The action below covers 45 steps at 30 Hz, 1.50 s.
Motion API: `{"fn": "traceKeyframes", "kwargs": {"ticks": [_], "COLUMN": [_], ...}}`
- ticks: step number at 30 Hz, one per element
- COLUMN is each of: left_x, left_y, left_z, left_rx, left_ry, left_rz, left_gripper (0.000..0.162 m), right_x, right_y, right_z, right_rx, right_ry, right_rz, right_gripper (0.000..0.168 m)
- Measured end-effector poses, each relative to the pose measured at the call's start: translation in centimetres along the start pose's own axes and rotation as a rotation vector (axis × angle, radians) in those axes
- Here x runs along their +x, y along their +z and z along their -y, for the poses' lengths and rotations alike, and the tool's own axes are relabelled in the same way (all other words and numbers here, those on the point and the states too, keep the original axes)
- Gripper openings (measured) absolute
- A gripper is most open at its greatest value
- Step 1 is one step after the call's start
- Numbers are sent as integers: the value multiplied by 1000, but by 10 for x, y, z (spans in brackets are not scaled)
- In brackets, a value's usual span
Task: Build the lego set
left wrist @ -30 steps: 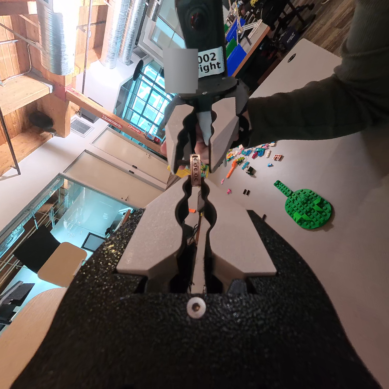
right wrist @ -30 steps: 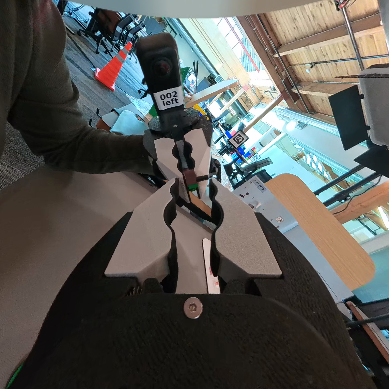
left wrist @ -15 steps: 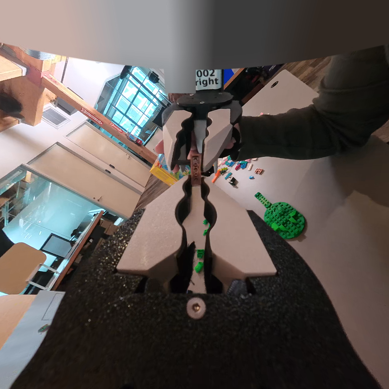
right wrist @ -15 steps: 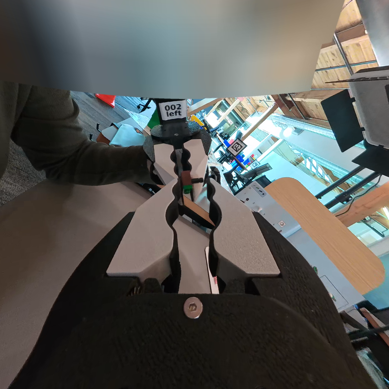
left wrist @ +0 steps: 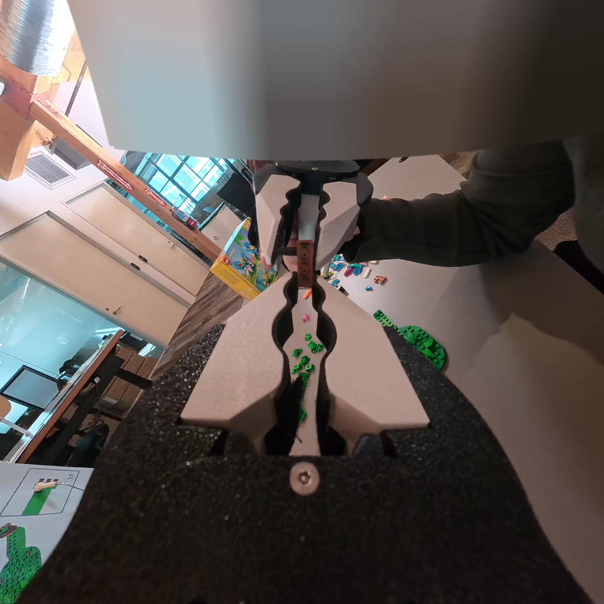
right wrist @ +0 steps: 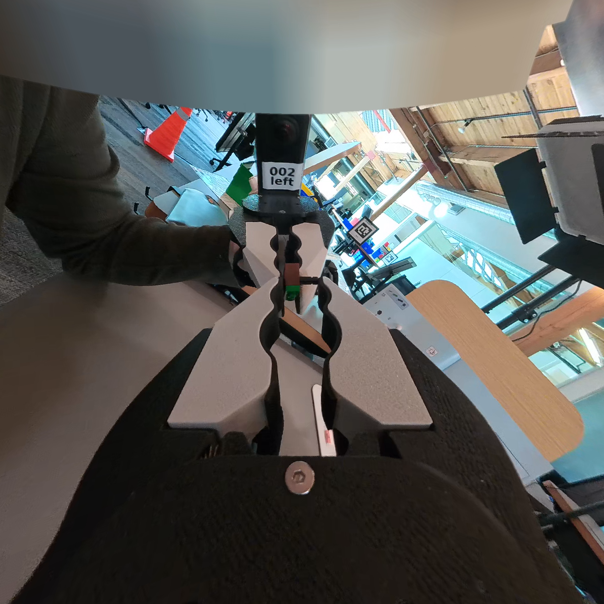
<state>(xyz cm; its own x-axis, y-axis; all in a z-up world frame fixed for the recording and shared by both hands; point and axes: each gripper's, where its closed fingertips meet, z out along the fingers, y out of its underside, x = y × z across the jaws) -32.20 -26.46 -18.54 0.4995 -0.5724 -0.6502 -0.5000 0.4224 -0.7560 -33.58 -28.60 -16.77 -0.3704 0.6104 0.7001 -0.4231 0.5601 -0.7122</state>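
My left gripper [left wrist: 304,286] is shut on the near end of a brown lego plate [left wrist: 305,261] and holds it in the air above the table. A small green piece [right wrist: 292,291] sits on the plate's end in the right wrist view. A black pin [right wrist: 307,279] sticks out sideways from the plate. My right gripper [right wrist: 300,284] faces the left one. Its jaws stand on either side of the plate, one fingertip at the pin's end and the other close against the plate. In the left wrist view the pin [left wrist: 287,250] reaches one right finger [left wrist: 268,228].
On the grey table [left wrist: 506,327] lie a round green baseplate [left wrist: 421,343], loose green pieces [left wrist: 305,356] and coloured pieces [left wrist: 353,269]. A yellow set box [left wrist: 242,264] stands at the far edge. An instruction booklet [left wrist: 29,510] lies at lower left. A person's sleeves reach in. Only a small space, under 4 cm, lies between the two pairs of fingers.
The right gripper's jaws have narrowed around the brown plate and its pin. Both grippers have tilted, so more of the table shows under them. The left gripper still holds the plate.
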Motion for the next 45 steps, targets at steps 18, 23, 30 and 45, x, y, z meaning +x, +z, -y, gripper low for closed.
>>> {"fn": "traceKeyframes", "kwargs": {"ticks": [18,23,30,45], "left_x": [-6,-7,-4,-20], "left_y": [-2,-4,-1,-1], "left_z": [-2,-4,-4,-14], "left_rx": [8,11,3,-83], "left_ry": [-40,-64,-53,85], "left_rz": [12,9,-3,136], "left_gripper": [6,6,6,6], "right_x": [0,1,0,18], "right_y": [1,-1,0,-20], "right_z": [-1,3,1,1], "right_rx": [-12,15,-1,-60], "right_ry": [52,65,63,77], "right_rz": [11,13,18,-59], "right_gripper": [33,34,26,43]}}
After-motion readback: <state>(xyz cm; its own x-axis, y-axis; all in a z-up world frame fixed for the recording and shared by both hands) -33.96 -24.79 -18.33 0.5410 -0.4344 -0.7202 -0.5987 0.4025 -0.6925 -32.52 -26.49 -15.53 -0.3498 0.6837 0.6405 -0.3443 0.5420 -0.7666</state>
